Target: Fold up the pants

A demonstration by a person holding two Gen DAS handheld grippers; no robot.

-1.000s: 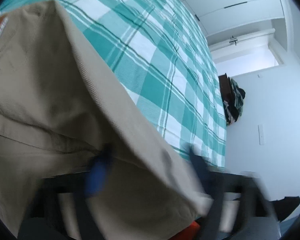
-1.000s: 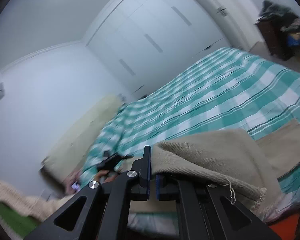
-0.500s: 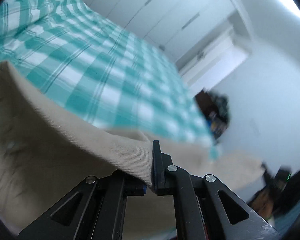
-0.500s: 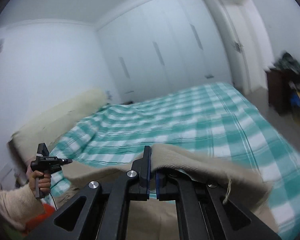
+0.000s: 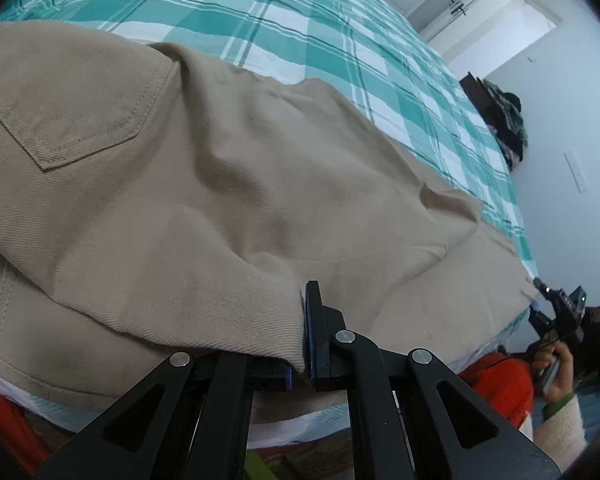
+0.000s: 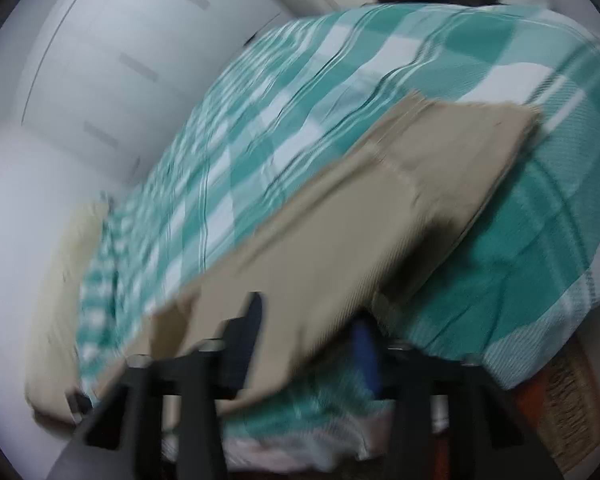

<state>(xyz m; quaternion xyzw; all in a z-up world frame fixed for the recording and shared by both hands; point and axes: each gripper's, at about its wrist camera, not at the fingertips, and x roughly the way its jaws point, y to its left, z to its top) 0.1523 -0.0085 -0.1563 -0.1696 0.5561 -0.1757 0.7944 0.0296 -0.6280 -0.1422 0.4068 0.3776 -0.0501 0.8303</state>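
Tan pants point(image 5: 228, 184) sprawl over my frame's centre on the bed point(image 5: 284, 20). My left hand-held gripper point(image 5: 300, 344) pinches their soft, floppy hem; the right hand-held gripper point(image 6: 308, 336) has just been opening, cloth between its jaws.

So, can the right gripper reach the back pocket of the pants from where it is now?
Probably not at once. The right gripper sits at the far end of the pants; the back pocket lies near the left gripper.

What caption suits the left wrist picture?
Left gripper pinching beige pants spread on a teal plaid bed.
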